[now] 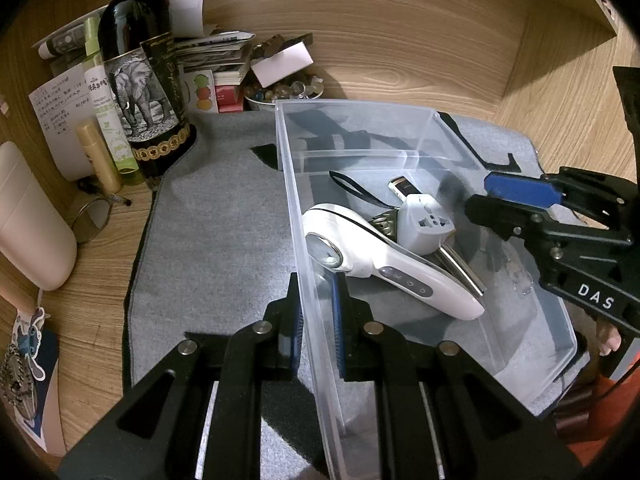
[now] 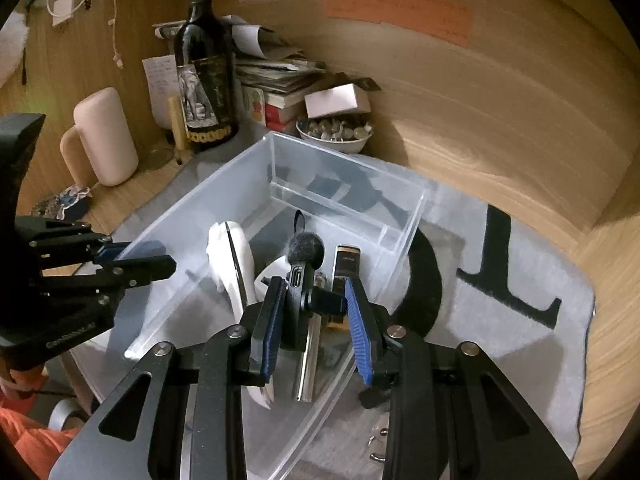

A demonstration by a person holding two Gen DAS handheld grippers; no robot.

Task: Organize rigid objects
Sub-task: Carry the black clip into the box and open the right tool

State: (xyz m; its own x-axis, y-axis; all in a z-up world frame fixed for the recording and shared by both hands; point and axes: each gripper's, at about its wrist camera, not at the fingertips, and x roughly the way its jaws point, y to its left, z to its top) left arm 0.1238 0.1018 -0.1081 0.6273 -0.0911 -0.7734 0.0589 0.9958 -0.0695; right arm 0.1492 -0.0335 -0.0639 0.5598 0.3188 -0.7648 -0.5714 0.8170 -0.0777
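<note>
A clear plastic bin [image 1: 288, 184] [image 2: 192, 208] sits on a grey mat [image 1: 224, 216]. It holds a white handheld device [image 1: 372, 256] [image 2: 232, 256], a white travel adapter [image 1: 428, 220], a metal tool [image 1: 460, 268] [image 2: 308, 360] and a dark lighter [image 1: 404, 188] [image 2: 347, 264]. My left gripper [image 1: 316, 320] is shut on the bin's left wall. My right gripper [image 2: 314, 316] [image 1: 500, 200] hovers over the bin, shut on a small black clip-on microphone [image 2: 302, 276] with a fuzzy windscreen [image 2: 306, 248].
A dark wine bottle [image 1: 140, 80] [image 2: 206, 76], tubes [image 1: 100, 104], a pink container [image 1: 28, 224] [image 2: 108, 136], stacked papers [image 1: 216, 52], a white box [image 2: 336, 100] and a bowl of small items [image 2: 336, 132] crowd the back left. Wooden walls enclose the desk.
</note>
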